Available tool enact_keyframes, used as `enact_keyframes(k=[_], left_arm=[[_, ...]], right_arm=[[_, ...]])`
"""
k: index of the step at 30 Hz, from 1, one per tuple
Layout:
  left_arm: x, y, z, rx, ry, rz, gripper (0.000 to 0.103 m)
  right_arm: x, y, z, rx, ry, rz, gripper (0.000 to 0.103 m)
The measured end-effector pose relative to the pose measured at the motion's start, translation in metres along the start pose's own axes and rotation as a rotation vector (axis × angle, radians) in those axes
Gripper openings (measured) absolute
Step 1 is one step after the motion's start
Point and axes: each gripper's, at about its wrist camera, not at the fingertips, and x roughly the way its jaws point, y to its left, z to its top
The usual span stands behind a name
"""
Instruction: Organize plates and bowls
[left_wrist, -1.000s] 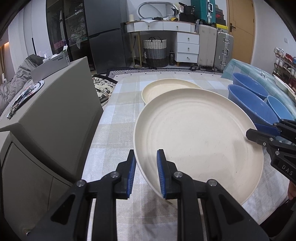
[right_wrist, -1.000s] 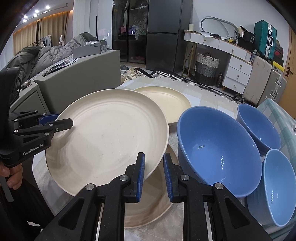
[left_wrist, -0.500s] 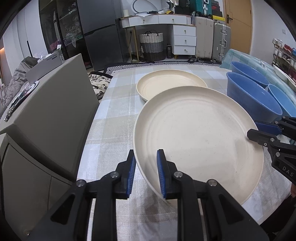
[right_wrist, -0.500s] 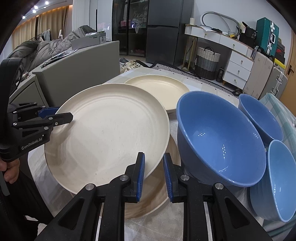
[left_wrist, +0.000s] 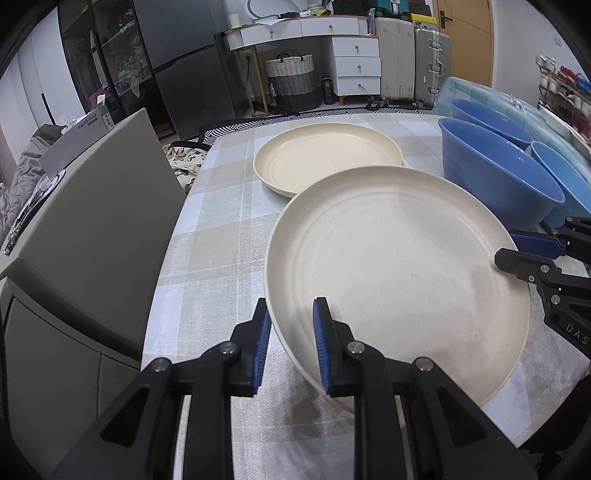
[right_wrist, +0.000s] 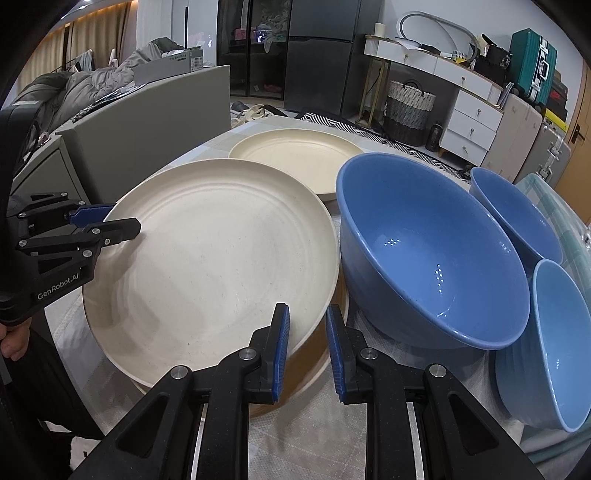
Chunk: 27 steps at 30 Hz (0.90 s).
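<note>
Through my left wrist camera, my left claw (left_wrist: 291, 347) pinches the near-left rim of the large cream plate (left_wrist: 399, 273), one blue pad inside the rim and one outside. The plate tilts above the checked table (left_wrist: 207, 258). At its right edge my right claw (left_wrist: 517, 251) comes in from the side and bites the rim there. Beyond it, a second cream plate (left_wrist: 325, 158) lies flat on the table. To the right stand blue bowls; the big blue bowl (left_wrist: 495, 184) is nearest the held plate.

Through my right wrist camera, my right claw (right_wrist: 306, 350) is pressed onto the plate's (right_wrist: 214, 266) near-right rim, and another cream plate (right_wrist: 317, 369) lies directly beneath it. My left claw (right_wrist: 110, 221) grips the far-left rim. The big blue bowl (right_wrist: 424, 258) sits just beside the held plate, with two smaller blue bowls (right_wrist: 517, 218) to its right and the flat plate (right_wrist: 295, 158) behind.
</note>
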Motion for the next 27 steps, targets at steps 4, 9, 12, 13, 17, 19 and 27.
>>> enact_keyframes(k=[4, 9, 12, 13, 17, 19, 27], left_arm=[[0.001, -0.004, 0.000, 0.013, 0.003, 0.006, 0.020], [0.003, -0.008, -0.001, 0.033, 0.021, 0.009, 0.020], [0.004, -0.009, -0.002, 0.041, 0.027, 0.011, 0.020], [0.004, -0.010, -0.002, 0.043, 0.030, 0.011, 0.020], [0.007, -0.013, -0.003, 0.057, 0.043, 0.013, 0.021], [0.008, -0.015, -0.004, 0.064, 0.046, 0.015, 0.021], [0.012, -0.018, -0.005, 0.081, 0.069, 0.018, 0.022]], right_arm=[[0.001, 0.001, -0.002, 0.002, 0.011, 0.000, 0.020], [0.004, 0.005, 0.002, -0.002, 0.028, -0.006, 0.020], [0.006, 0.005, 0.004, -0.005, 0.031, -0.012, 0.020], [0.006, 0.006, 0.004, -0.008, 0.033, -0.012, 0.020], [0.011, 0.007, 0.004, -0.010, 0.043, -0.019, 0.020], [0.013, 0.008, 0.003, -0.012, 0.050, -0.024, 0.020], [0.023, 0.018, 0.003, -0.025, 0.055, -0.044, 0.020]])
